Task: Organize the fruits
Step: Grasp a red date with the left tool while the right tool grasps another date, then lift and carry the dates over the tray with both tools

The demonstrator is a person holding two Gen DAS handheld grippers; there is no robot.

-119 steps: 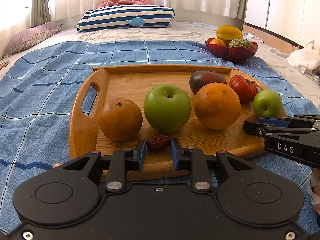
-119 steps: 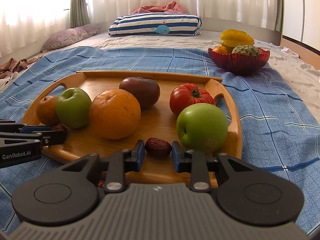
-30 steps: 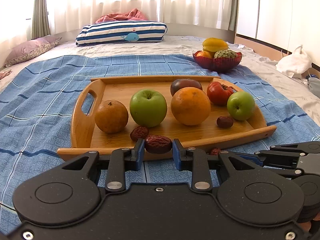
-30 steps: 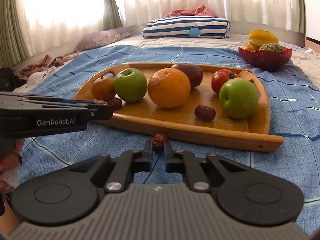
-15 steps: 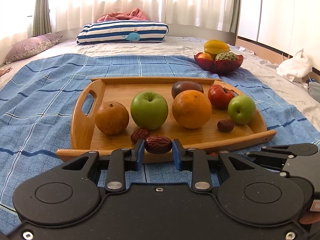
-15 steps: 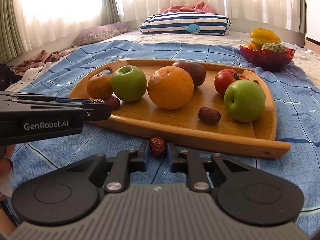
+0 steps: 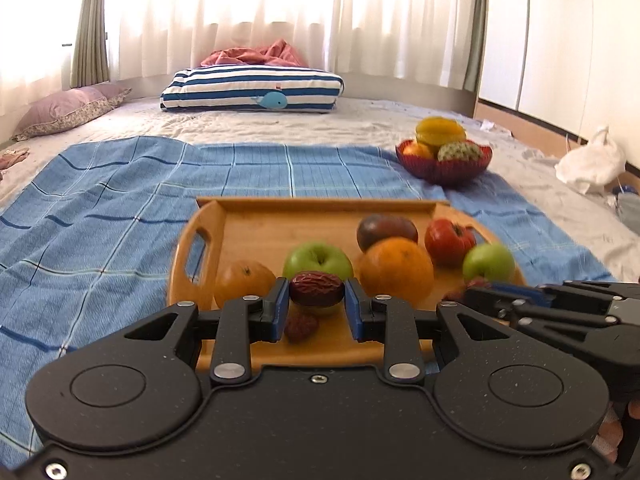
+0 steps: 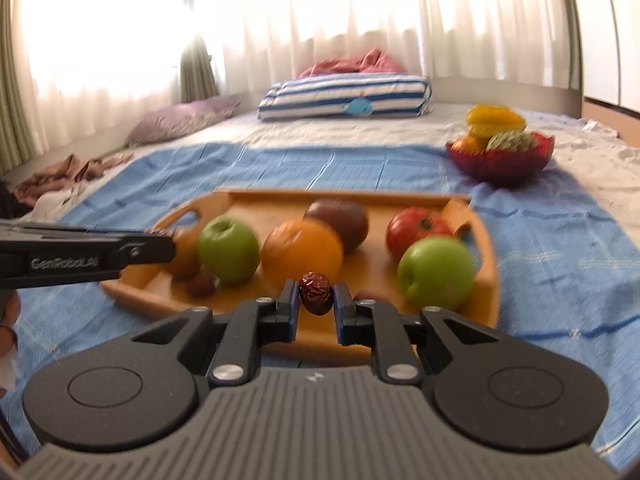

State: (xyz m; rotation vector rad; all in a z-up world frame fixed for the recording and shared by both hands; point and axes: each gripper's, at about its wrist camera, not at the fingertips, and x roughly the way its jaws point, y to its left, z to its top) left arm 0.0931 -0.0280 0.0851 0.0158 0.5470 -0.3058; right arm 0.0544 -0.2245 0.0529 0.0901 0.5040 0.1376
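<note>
My left gripper [image 7: 316,300] is shut on a wrinkled red date [image 7: 317,289] and holds it above the near edge of the wooden tray [image 7: 280,224]. My right gripper [image 8: 316,300] is shut on another red date [image 8: 316,293], raised over the tray's [image 8: 490,280] near rim. On the tray lie a brown round fruit [image 7: 244,282], a green apple [image 7: 318,260], an orange [image 7: 396,270], a dark tomato [image 7: 386,230], a red tomato [image 7: 450,242], a small green apple [image 7: 488,262] and a loose date [image 7: 301,326]. The right gripper shows at the right in the left wrist view [image 7: 472,294].
A red bowl [image 7: 444,168] of fruit stands on the blue checked blanket [image 7: 100,220] behind the tray to the right. A striped pillow [image 7: 252,90] and a purple pillow [image 7: 68,110] lie at the back. A white bag [image 7: 592,162] sits far right.
Both grippers have risen and moved forward over the tray. The right gripper has lifted its date off the blanket. The left still holds its date.
</note>
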